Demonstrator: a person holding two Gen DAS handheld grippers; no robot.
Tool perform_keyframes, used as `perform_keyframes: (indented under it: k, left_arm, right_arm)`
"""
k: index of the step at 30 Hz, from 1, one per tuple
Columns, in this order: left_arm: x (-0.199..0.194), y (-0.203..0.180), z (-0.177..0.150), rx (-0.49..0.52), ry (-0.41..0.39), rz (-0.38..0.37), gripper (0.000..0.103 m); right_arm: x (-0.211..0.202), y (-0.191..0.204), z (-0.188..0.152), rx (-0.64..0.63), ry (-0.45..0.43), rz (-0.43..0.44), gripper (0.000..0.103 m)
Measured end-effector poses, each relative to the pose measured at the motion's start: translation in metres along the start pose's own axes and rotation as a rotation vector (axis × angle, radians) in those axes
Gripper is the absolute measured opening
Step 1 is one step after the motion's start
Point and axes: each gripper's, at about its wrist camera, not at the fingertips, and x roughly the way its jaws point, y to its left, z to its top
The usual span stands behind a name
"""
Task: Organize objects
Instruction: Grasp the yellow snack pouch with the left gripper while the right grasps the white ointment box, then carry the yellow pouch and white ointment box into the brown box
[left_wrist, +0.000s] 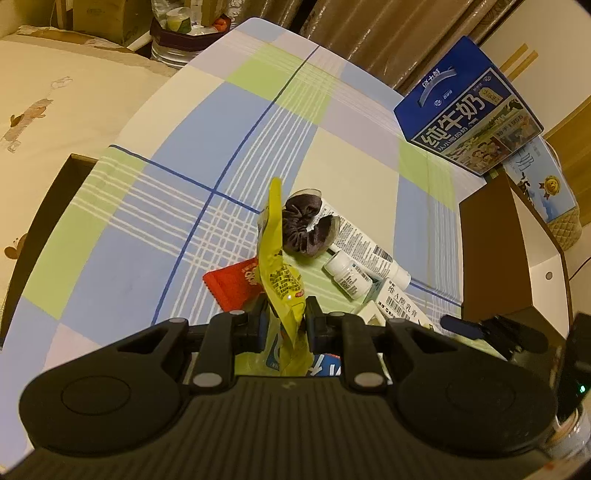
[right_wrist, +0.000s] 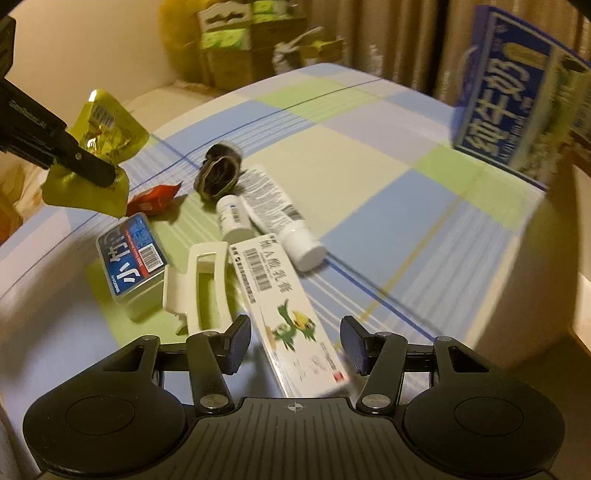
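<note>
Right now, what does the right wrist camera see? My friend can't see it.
The open right tool hovers over a long white ointment box with a green cartoon bird on a checked blue, green and cream cloth. Left of it, the left tool holds a crinkly yellow snack packet in the air.

Scrunchie (right_wrist: 218, 170) behind small bottle (right_wrist: 232, 218); tube (right_wrist: 280, 218) right of bottle; hair clip (right_wrist: 201, 284) between tin (right_wrist: 130, 260) and box (right_wrist: 291, 317).
</note>
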Motion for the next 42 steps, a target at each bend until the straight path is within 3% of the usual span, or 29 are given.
perform_keyframes:
  k: [5,10,13,23,32,42]
  left_arm:
    - [-0.005,0.000,-0.004,-0.006,-0.002,0.005,0.016]
    - [-0.009,-0.001,-0.009,-0.005,0.000,0.008,0.016]
    - [-0.010,-0.002,-0.011,-0.003,0.001,0.009,0.016]
    - [-0.014,-0.021,-0.022,0.042,0.013,-0.021,0.016]
    - [-0.014,-0.070,-0.031,0.154,0.031,-0.095,0.016]
    - [-0.003,-0.162,-0.047,0.331,0.062,-0.218,0.016]
  right_arm:
    - [0.021,0.004,0.008,-0.043,0.033,0.024,0.052]
    - [0.025,0.006,0.008,-0.034,0.021,0.033,0.040]
    - [0.019,0.009,0.006,-0.028,0.013,0.041,0.036]
    - [-0.032,0.007,-0.011,0.112,-0.065,-0.003,0.035]
    - [-0.094,-0.009,-0.038,0.248,-0.143,-0.069,0.035]
    - [-0.170,-0.049,-0.073,0.411,-0.226,-0.179,0.035]
